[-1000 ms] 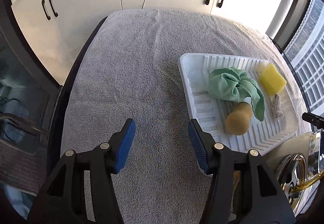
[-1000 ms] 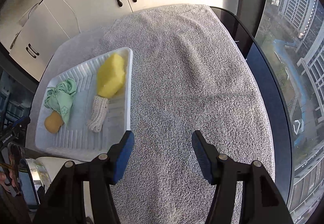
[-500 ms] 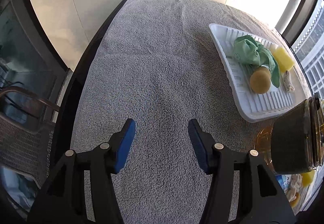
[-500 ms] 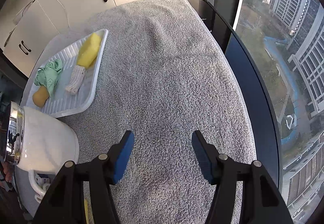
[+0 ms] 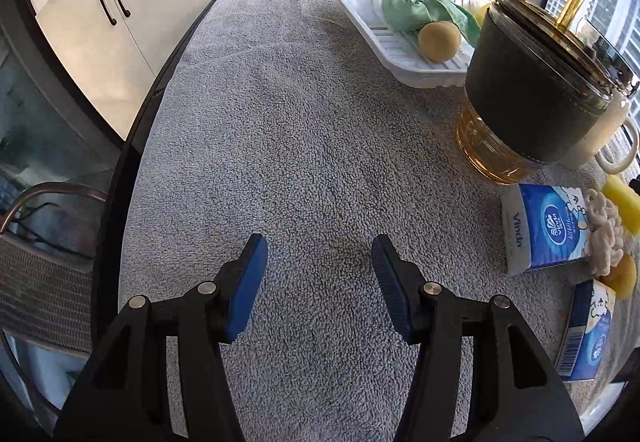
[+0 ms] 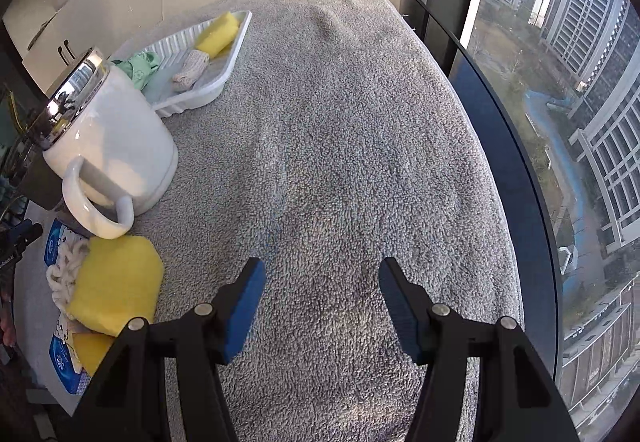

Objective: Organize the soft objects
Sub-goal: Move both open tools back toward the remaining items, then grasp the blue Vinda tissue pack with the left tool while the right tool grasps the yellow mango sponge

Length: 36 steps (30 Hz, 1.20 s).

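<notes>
Bright daylight floods in from the window (image 6: 568,90), frames sharp, fisheye edges bowed and dark-vignetted.

A black two-finger right gripper (image 6: 320,292) with blue pads hangs with jaws apart and nothing between them over a grey terry towel (image 6: 352,146) at the bottom of the frame. At upper left, a white ribbed plastic tray (image 6: 224,78) holds a yellow sponge block (image 6: 218,33), a small beige knitted piece (image 6: 190,69) and a mint-green cloth (image 6: 140,68). In front of it stands a white handled mug with a chrome lid (image 6: 108,146). At lower left, a larger yellow sponge (image 6: 116,284) rests on a cream knitted item (image 6: 62,274) and blue tissue packs (image 6: 54,242).
</notes>
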Available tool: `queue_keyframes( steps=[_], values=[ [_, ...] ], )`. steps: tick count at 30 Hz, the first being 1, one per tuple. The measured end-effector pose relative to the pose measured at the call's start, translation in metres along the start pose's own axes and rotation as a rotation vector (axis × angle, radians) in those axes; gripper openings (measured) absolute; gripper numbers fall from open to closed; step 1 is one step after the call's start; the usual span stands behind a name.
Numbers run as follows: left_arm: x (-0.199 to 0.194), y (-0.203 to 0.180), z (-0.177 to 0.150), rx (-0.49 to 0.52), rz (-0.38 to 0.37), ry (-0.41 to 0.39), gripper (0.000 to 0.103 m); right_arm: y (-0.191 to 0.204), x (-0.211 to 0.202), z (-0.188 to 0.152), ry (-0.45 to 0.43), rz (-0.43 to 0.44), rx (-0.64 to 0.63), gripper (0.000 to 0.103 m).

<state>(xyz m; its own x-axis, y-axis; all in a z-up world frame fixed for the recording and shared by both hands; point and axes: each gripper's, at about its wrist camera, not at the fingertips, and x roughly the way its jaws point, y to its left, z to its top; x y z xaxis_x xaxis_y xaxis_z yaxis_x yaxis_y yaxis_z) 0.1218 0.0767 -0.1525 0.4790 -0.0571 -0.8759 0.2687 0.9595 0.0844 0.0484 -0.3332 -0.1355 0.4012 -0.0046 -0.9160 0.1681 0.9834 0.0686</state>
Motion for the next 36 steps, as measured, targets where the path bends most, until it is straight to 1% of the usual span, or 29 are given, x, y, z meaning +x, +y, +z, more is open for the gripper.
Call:
queue_keyframes(
  steps=[1, 8, 12, 16, 20, 24, 26, 30, 32, 34, 36],
  values=[
    [-0.003, -0.005, -0.002, 0.014, 0.003, -0.005, 0.053, 0.003, -0.001, -0.003, -0.002, 0.004, -0.007, 0.062],
    [-0.017, -0.032, -0.019, 0.063, -0.054, 0.000, 0.053, 0.018, -0.012, -0.032, 0.003, 0.012, -0.052, 0.062],
    [-0.029, -0.048, -0.029, 0.085, -0.081, -0.009, 0.053, 0.029, -0.021, -0.044, -0.011, 0.029, -0.067, 0.062],
    [-0.043, -0.068, -0.040, 0.114, -0.135, -0.010, 0.053, 0.041, -0.028, -0.053, -0.026, 0.057, -0.086, 0.062],
    [-0.056, -0.091, -0.050, 0.163, -0.166, -0.019, 0.053, 0.055, -0.034, -0.062, -0.036, 0.073, -0.109, 0.062],
    [-0.068, -0.113, -0.058, 0.195, -0.225, -0.019, 0.053, 0.067, -0.035, -0.065, -0.035, 0.104, -0.124, 0.062],
    [-0.071, -0.122, -0.060, 0.210, -0.234, -0.023, 0.053, 0.074, -0.036, -0.066, -0.035, 0.121, -0.136, 0.062],
    [-0.076, -0.135, -0.063, 0.202, -0.263, -0.018, 0.053, 0.090, -0.039, -0.069, -0.056, 0.128, -0.168, 0.062],
    [-0.082, -0.132, -0.061, 0.184, -0.278, -0.036, 0.053, 0.097, -0.042, -0.071, -0.066, 0.134, -0.182, 0.062],
    [-0.091, -0.134, -0.061, 0.193, -0.303, -0.055, 0.053, 0.102, -0.046, -0.074, -0.073, 0.161, -0.197, 0.062],
    [-0.100, -0.140, -0.061, 0.206, -0.330, -0.066, 0.059, 0.108, -0.049, -0.076, -0.082, 0.188, -0.216, 0.062]
  ],
)
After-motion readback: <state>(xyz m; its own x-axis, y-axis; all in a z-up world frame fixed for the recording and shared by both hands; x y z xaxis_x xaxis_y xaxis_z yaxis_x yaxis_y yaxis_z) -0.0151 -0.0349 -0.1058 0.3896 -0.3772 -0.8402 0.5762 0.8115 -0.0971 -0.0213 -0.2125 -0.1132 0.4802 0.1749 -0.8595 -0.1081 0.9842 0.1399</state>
